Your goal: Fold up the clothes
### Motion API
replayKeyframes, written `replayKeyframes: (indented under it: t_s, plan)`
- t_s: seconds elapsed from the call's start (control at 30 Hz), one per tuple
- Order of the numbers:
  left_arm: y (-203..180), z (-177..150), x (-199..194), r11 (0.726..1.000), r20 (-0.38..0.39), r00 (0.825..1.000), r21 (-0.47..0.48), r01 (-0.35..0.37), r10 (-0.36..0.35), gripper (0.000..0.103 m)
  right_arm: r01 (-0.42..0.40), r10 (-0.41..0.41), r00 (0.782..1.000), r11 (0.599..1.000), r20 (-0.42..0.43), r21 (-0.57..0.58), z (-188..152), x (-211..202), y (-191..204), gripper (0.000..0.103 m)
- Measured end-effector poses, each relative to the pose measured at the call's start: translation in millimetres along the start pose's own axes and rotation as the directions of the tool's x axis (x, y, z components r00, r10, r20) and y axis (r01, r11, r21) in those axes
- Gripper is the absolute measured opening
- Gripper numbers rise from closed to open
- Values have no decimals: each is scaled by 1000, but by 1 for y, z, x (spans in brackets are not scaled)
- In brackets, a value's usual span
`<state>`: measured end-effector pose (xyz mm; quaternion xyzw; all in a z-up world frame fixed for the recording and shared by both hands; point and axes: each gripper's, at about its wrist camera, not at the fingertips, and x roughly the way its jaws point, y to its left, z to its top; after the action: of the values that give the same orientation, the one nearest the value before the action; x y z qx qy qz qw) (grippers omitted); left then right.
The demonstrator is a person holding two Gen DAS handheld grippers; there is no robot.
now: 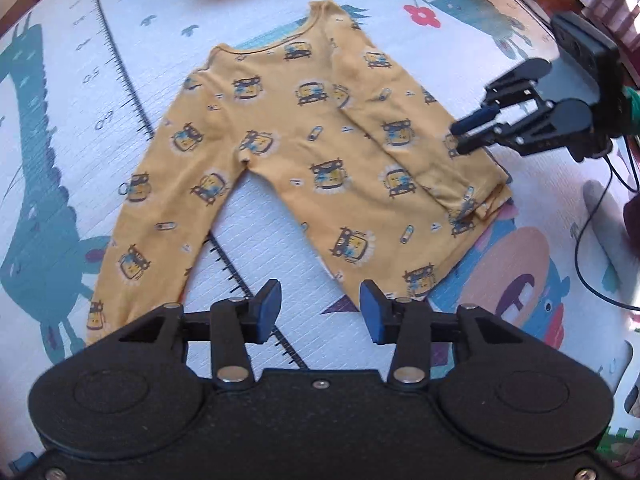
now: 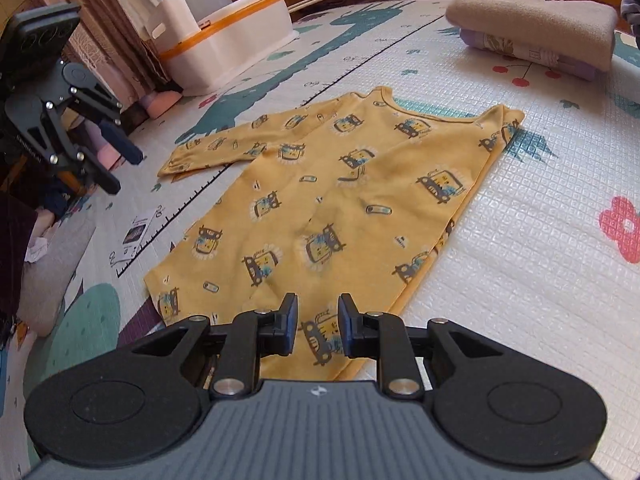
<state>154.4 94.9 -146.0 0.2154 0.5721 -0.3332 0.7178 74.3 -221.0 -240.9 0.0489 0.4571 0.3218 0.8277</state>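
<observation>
While both claws gape empty, the yellow shirt [image 1: 304, 152] lies flat ahead.

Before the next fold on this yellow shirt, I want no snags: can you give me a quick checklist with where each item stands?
1. Left gripper open and empty: ok.
2. Right gripper open, holding nothing: ok.
3. One sleeve already folded over the yellow shirt: ok.
4. Other sleeve folded in: not ok, it lies stretched out on the play mat.
5. Shirt body flat: ok, light wrinkles only.
6. Folded stack clear of the shirt: ok.
</observation>
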Motion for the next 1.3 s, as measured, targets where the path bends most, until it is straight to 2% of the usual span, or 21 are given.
replayKeyframes:
  t_s: [0.07,0.13,0.2,0.27,0.37,0.47,0.57,0.73,0.8,0.87,0.97,1.07,1.13,1.3]
  plan:
    - [33,-19,11,982,31,998,-179,-54,60,42,10,-10,1000,999,-5,-30,-7,-1,9,24]
    - [51,-33,18,956,5,998,-285,-65,69,42,17,-17,1000,999,6,-52,0,-6,12,24]
    - [55,-39,16,959,2,995,-264,-100,104,42,55,-50,997,992,51,-109,15,-9,13,24]
    - [57,-42,12,963,6,996,-253,-89,93,41,115,-100,990,979,97,-171,36,-5,10,24]
    - [54,-44,11,965,22,997,-252,-70,78,41,222,-186,968,947,169,-231,76,13,-7,24]
    - [49,-44,12,971,28,998,-236,-43,51,42,264,-238,962,937,138,-230,106,49,-32,24]
    - [46,-44,16,976,20,999,-217,-29,35,41,259,-244,966,929,90,-264,115,83,-43,24]
    - [53,-47,14,970,27,999,-243,-23,30,41,269,-244,962,928,124,-257,114,75,-34,23]
    - [56,-49,15,969,21,999,-247,-28,34,41,257,-244,966,937,81,-239,111,82,-41,24]
    - [59,-50,15,968,16,999,-249,-37,43,41,256,-232,964,940,128,-226,114,74,-45,22]
    - [59,-50,11,965,31,999,-259,-29,38,41,278,-241,948,946,210,-169,123,59,-54,22]
    - [56,-48,10,968,37,999,-252,-18,28,41,320,-291,937,937,196,-140,128,67,-73,24]
    - [53,-47,13,970,32,999,-243,-12,20,41,305,-283,942,946,180,-108,125,78,-88,25]
    - [50,-47,15,972,33,999,-233,-3,11,41,275,-251,935,959,252,-67,123,64,-94,25]
